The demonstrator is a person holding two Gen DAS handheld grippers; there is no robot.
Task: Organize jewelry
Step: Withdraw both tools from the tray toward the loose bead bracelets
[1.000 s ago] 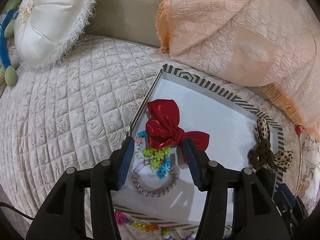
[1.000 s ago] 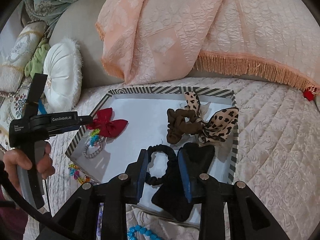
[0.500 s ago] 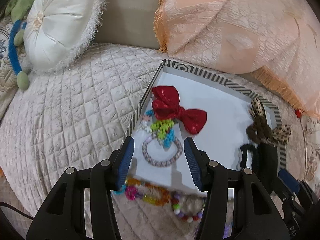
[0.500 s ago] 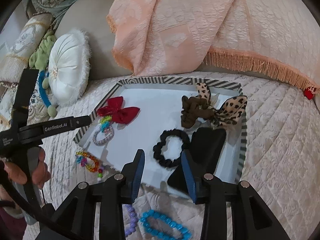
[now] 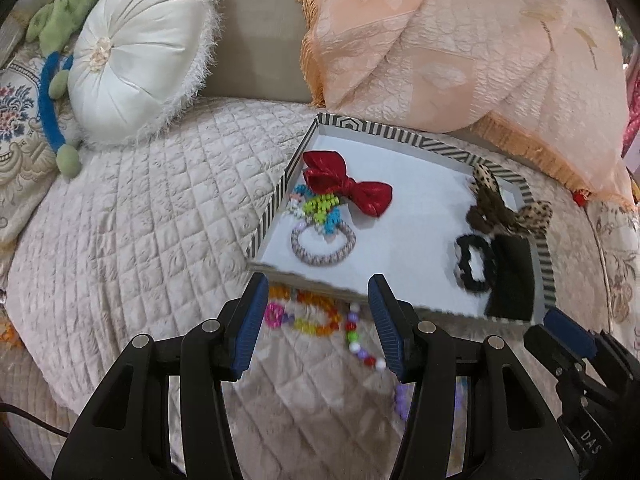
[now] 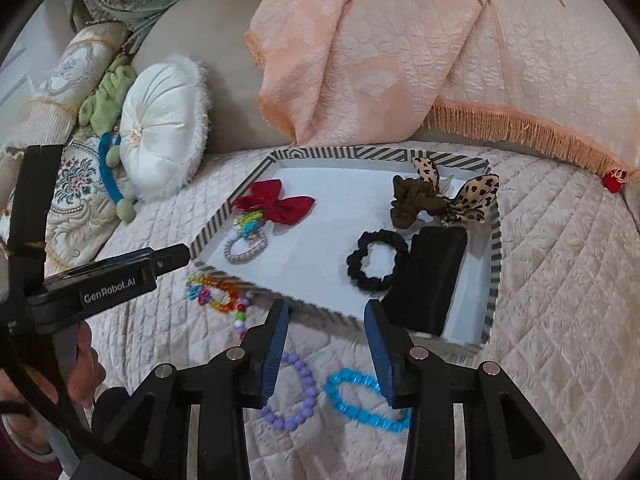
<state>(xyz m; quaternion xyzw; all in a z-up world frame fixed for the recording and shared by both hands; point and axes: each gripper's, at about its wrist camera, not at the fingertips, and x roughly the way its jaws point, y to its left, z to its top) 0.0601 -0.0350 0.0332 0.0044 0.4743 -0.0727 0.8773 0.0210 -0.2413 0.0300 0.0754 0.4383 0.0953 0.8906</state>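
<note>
A: From the left wrist, where does the sorting stand?

B: The striped tray (image 5: 536, 196) on the bed already holds the red bow (image 5: 344, 188) and hair ties. The left gripper (image 5: 316, 320) hangs released and empty over the multicoloured bead string (image 5: 320, 320), which lies on the quilt just outside the tray's near edge. I'd judge that string is next: lower, straddle, clench.

A: And the right wrist?

B: The right gripper (image 6: 326, 344), tilted downward, has just been opening; nothing sits between its fingers (image 6: 276, 344). Below it, near the bed's front edge, lie the purple bracelet (image 6: 296, 396) and blue bracelet (image 6: 364, 400), still outside.
</note>
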